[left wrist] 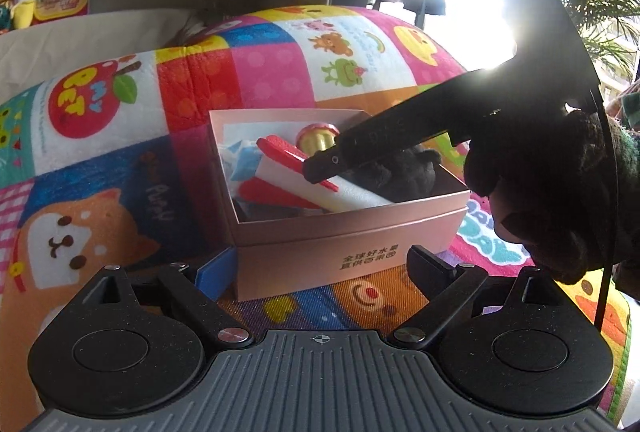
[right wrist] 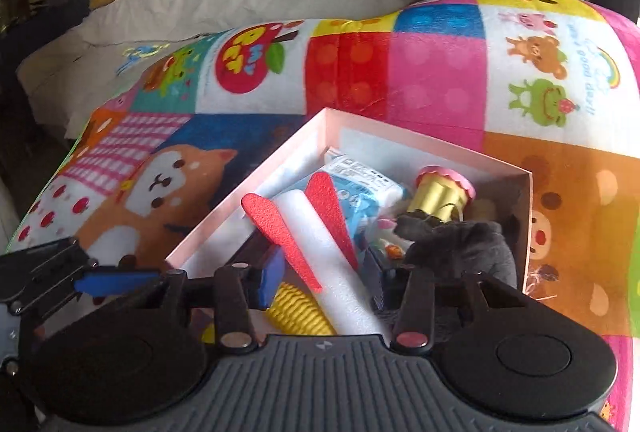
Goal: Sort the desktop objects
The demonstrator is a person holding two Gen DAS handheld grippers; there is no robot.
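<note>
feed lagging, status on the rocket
left claw open by box. right claw open around rocket. rocket in box, plush beside it.

Each gripper (right wrist: 320, 276) has a black body, a ribbed grey front plate with a small crosshair mark, two round black discs, silver pivot screws (right wrist: 234, 340) and blue finger pads (right wrist: 270, 278). A dark fuzzy glove (left wrist: 536, 187) covers the hand nearest the right gripper (left wrist: 320, 167).
</note>
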